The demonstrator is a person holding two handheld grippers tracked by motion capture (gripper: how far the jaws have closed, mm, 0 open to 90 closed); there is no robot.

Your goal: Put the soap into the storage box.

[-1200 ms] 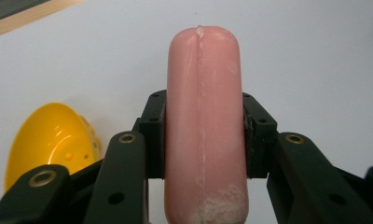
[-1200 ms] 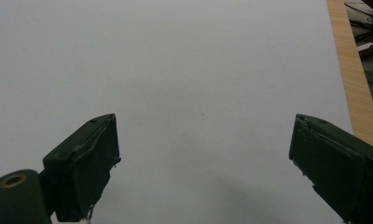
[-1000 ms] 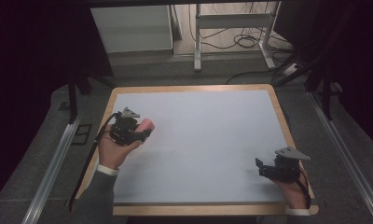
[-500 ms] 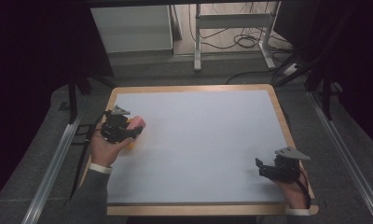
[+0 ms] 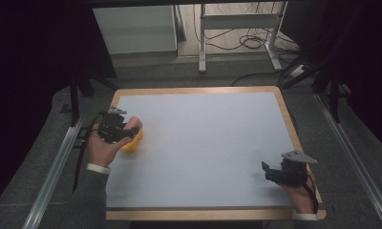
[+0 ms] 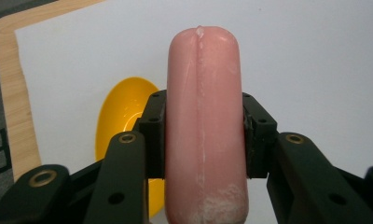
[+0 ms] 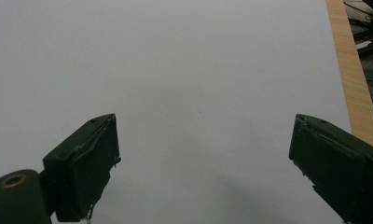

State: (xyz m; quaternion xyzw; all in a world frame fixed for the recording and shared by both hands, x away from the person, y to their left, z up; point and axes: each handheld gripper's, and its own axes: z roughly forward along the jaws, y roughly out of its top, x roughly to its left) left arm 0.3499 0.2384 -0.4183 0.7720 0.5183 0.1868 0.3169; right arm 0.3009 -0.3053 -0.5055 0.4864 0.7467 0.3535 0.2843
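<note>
The table [image 5: 198,143], white-topped with a wooden rim, carries little. At its left edge the left gripper [image 5: 127,131] is clamped on a pink sausage [image 5: 134,125], both pads pressing its sides. The sausage hangs above a yellow bowl [image 5: 134,143] that sits on the table just beneath it. The right gripper [image 5: 270,174] rests near the front right corner, jaws spread wide with nothing between them.

Judgement: the step in hand looks like setting the sausage into the bowl. To do it well, centre the sausage over the bowl's hollow, lower it until it nearly touches, then release. The bowl is light and could skid or tip if the sausage lands on its rim.

View comparison:
- High view: places both hands on the table and shows the two grippers well apart, but bowl and sausage are small and partly hidden by the hand.
- Left gripper view: the sausage [image 6: 205,126] stands end-on between the pads, gripped about mid-length, with the bowl [image 6: 124,126] off to one side rather than straight beneath.
- Right gripper view: bare white surface between its pads [image 7: 89,161].
</note>
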